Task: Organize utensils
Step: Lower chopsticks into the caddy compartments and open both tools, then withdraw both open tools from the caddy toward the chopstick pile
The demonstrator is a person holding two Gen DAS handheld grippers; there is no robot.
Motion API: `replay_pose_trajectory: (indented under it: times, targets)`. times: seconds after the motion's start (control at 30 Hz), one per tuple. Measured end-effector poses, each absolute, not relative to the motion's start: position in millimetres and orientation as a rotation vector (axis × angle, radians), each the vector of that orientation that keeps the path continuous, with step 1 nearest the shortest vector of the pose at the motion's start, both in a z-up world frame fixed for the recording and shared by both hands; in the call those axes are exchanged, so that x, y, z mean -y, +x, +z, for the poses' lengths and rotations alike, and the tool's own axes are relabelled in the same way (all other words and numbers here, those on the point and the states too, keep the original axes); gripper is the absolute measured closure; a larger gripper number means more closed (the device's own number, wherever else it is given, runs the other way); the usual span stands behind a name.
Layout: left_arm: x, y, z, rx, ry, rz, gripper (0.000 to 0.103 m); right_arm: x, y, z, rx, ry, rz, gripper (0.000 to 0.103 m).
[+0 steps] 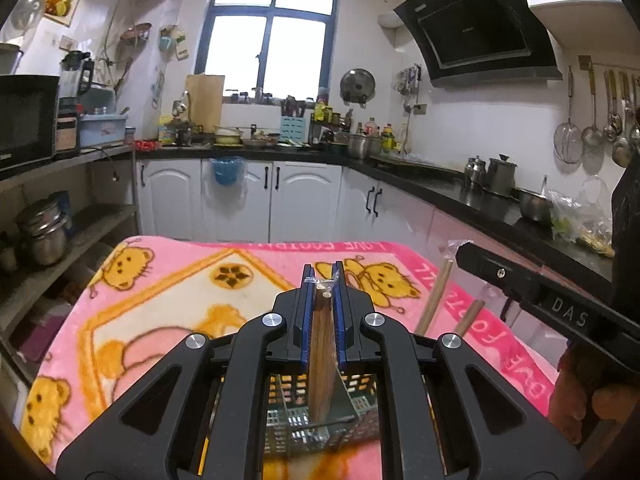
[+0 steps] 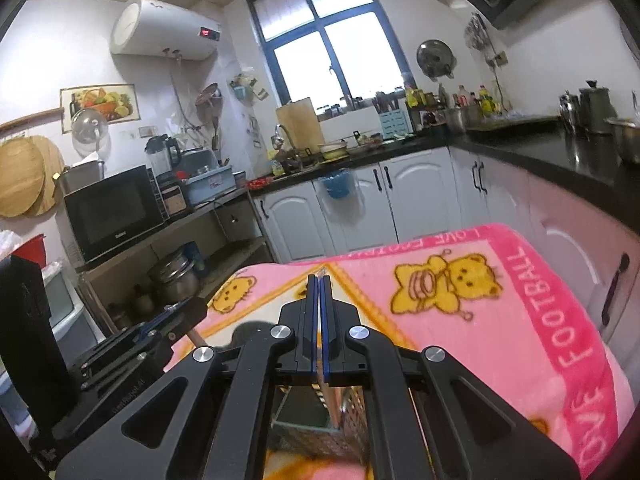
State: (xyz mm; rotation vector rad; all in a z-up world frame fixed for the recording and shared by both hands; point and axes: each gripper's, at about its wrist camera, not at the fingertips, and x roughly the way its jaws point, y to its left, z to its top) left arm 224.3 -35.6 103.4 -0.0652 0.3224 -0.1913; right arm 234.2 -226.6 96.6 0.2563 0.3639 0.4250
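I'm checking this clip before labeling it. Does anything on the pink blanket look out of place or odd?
Nothing is spilled or broken. Two wooden handles lean loose to the right of the left gripper, outside its jaws. That gripper is shut on a wooden utensil standing in the basket.

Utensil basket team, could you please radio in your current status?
Left tongs shut on wooden utensil, over basket. Right tongs shut on thin stick over same basket. Nothing blocking.
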Motion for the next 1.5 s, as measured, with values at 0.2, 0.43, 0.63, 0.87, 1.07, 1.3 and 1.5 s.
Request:
replay_pose_trajectory:
  times: [0.2,0.43,0.63,0.87,1.07,1.3,1.5]
  targets:
    - [38,217,98,-0.343,-0.039,-0.181,0.098,236,224,91,-0.395,0.266,0.404,0.089]
    - [34,209,95,-0.359,-0.07,-0.191,0.097,238,216,89,-0.418,0.256,0.4,0.07]
    - [31,199,97,-0.359,-0.097,-0.2,0.081,243,206,92,-0.411,0.242,0.377,0.058]
    - [30,187,103,-0.351,-0.109,-0.201,0.062,252,193,91,-0.415,0.233,0.355,0.044]
    - [30,177,107,-0.347,-0.108,-0.201,0.049,257,187,86,-0.441,0.229,0.348,0.041]
    - [21,166,106,-0.344,-0.136,-0.191,0.038,263,177,78,-0.46,0.226,0.345,0.038]
    - [17,148,107,-0.327,-0.131,-0.185,0.026,265,164,75,-0.457,0.202,0.356,0.034]
